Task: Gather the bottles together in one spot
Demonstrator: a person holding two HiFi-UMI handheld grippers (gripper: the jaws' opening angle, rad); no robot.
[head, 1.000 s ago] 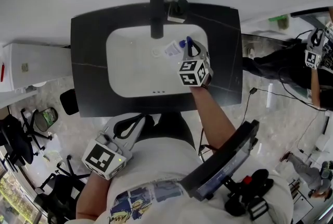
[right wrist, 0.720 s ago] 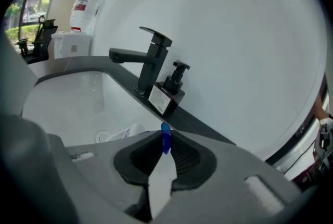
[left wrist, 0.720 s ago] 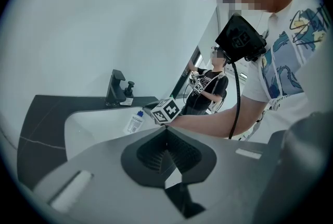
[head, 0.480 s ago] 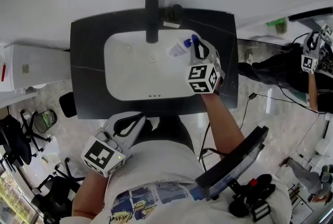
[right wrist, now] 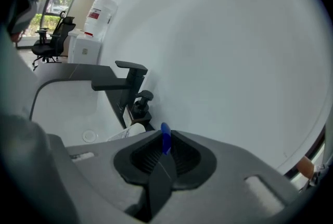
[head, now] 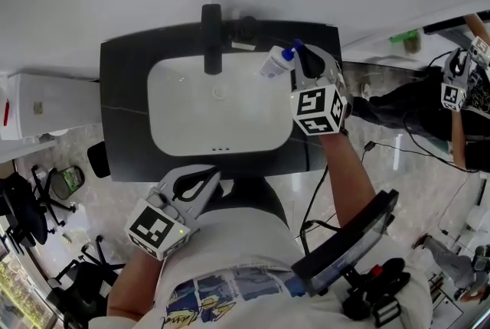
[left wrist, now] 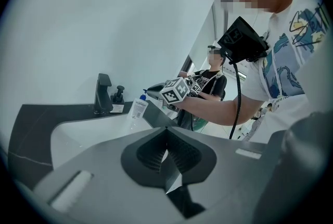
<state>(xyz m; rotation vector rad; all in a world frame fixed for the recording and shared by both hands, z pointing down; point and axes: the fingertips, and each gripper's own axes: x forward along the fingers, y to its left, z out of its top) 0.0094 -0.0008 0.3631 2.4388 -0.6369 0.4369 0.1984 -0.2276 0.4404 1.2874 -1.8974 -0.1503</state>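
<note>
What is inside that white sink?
Its drain and three small overflow slots show in the sink. The bottle, held by the right hand-held gripper, covers its back right corner.

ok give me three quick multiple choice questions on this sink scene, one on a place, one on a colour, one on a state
1. Where is the bottle?
A) lying by the drain
B) held up at the far right corner of the sink
C) on the floor

2. What colour is its pump?
A) red
B) green
C) blue

3. How is the left hand-held gripper?
A) shut, empty
B) shut on a bottle
C) wide open

Answers:
1 B: the right hand-held gripper grips it there by the pump.
2 C: blue shows between the right jaws in the right gripper view.
3 A: the left gripper view shows its pads together with nothing between them.
</note>
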